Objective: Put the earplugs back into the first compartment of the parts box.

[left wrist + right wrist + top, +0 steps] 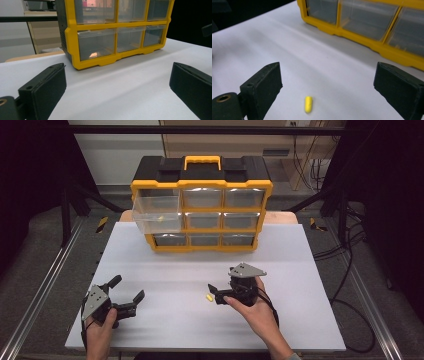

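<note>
- Nearest the high camera, the person's two hands come in from the bottom edge, each holding a black gripper over the white table (300, 320).
- The left gripper (129, 292) sits low at the table's near left corner, jaws spread wide with nothing between them; in the left gripper view its jaws frame bare table and the cabinet front.
- The right gripper (212, 292) is near the table's middle, a grey three-cornered plate on top, pointing leftward.
- Its jaws stand wide apart, holding nothing.
- A small yellow capsule-shaped piece (208, 297) lies flat on the table just beside the right gripper's jaw tips.
- In the right gripper view the piece (308, 104) lies between the two open jaws, nearer the left one, touching neither.
- At the far edge of the table stands a yellow-framed drawer cabinet (202, 183) with a black top and a yellow handle, three rows of three clear drawers.
- Its top-left drawer (156, 214) is pulled out toward the person, with a small yellow bit inside.
- The other drawers sit flush in the frame.
- The two grippers are well apart from each other and from the cabinet.
</note>
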A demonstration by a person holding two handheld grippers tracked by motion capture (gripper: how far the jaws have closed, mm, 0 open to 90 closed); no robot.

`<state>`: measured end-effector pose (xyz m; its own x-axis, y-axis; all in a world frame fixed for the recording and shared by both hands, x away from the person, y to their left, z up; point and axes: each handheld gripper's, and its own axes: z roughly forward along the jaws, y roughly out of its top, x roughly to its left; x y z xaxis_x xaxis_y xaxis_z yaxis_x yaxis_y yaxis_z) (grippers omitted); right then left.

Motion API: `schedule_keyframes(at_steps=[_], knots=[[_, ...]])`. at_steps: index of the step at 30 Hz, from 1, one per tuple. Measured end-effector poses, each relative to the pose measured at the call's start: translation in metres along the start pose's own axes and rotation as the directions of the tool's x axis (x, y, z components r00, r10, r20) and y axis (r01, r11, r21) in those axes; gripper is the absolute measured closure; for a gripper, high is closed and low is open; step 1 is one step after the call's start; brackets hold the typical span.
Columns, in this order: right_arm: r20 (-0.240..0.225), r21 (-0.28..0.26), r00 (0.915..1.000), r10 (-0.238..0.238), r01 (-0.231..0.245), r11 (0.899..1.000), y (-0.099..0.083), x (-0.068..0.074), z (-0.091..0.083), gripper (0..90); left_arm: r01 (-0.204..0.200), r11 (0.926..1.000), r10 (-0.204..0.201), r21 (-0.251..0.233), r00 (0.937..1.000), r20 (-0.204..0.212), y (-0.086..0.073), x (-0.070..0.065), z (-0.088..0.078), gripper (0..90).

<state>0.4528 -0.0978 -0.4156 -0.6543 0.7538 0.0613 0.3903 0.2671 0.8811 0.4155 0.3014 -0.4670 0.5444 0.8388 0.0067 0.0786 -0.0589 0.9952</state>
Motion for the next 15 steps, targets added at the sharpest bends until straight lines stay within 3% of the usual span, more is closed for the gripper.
schedule_keyframes(at_steps=[8, 15], knots=[[-0.006, 0.071, 0.9997, 0.022, -0.021, 0.997, -0.016, 0.000, 0.011, 9.9, -0.015, 0.9999, 0.015, 0.001, 0.9997, 0.017, 0.001, -0.004, 0.003, 0.5], [-0.037, 0.127, 0.9993, 0.011, -0.006, 0.992, -0.027, 0.009, 0.019, 9.9, -0.024, 0.9997, 0.024, 0.005, 0.9996, 0.019, 0.002, -0.005, 0.003, 0.5]])
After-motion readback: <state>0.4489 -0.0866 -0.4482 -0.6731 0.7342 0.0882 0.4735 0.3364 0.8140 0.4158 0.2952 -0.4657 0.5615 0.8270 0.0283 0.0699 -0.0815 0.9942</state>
